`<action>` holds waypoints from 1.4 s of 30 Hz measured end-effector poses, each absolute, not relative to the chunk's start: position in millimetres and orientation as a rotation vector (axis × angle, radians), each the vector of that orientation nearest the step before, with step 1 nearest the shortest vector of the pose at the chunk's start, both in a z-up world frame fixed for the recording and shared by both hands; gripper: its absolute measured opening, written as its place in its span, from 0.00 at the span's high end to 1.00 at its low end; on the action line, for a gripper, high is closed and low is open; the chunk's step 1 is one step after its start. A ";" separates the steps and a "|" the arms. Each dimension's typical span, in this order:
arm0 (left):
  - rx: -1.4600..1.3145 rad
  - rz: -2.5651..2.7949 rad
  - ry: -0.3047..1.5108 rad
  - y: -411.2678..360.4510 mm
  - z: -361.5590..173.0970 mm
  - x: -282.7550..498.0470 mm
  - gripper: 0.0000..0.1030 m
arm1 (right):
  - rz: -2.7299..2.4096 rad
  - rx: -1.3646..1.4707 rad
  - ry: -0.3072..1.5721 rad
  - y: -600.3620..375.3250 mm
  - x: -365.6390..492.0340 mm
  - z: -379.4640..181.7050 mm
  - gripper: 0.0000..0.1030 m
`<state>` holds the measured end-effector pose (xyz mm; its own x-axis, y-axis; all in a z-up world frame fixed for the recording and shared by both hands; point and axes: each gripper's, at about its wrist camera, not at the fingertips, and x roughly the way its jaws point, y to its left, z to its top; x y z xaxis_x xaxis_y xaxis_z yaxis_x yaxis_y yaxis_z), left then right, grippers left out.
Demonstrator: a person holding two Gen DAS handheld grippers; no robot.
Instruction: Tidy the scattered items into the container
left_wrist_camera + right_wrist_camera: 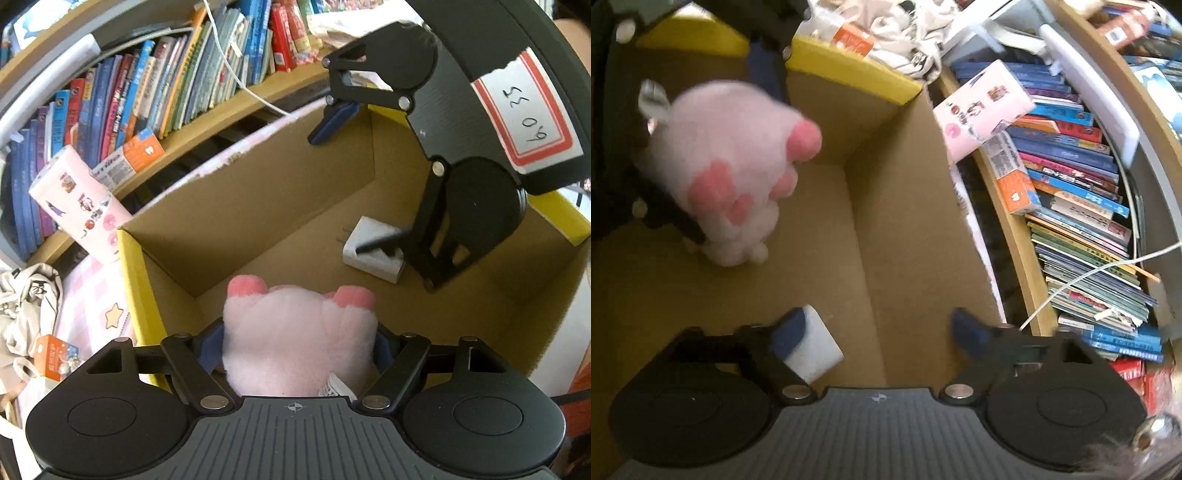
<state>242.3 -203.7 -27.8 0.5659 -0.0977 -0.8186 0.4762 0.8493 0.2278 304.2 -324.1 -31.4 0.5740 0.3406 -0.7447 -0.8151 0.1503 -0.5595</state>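
Note:
An open cardboard box (pixel 136 277) with a yellow rim fills both views. My left gripper (pixel 299 345) is shut on a pink plush paw (pixel 295 325), its blue pads pressing both sides, and it holds the toy over the near corner of the box. In the right wrist view the same plush paw (pixel 731 166) hangs at the upper left, inside the box (pixel 849 70). A white plug block (pixel 373 251) lies on the box floor. My right gripper (pixel 347 188) stands open above it. Its left fingertip sits against the block (pixel 816 347), and nothing is between its fingers (pixel 967 332).
A wooden bookshelf (pixel 236 103) packed with books runs along the far side of the box. A pink stickered carton (pixel 81 206) and an orange-white packet (pixel 129 158) lean there, and a white cable (pixel 229 62) hangs down. Crumpled pale cloth (pixel 26 306) lies on a pink checked sheet (pixel 88 295).

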 end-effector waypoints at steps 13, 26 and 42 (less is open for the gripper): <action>0.389 -0.298 0.616 -187.7 17.9 199.7 0.07 | 0.815 -0.965 0.510 -337.4 273.6 7.9 0.09; 0.273 -0.321 0.491 -152.4 42.9 146.0 0.05 | 0.562 -0.619 0.506 -354.3 218.8 57.1 0.08; 0.263 -0.371 0.507 -93.5 32.6 71.8 0.05 | 0.279 -0.316 0.594 -334.2 121.4 57.2 0.08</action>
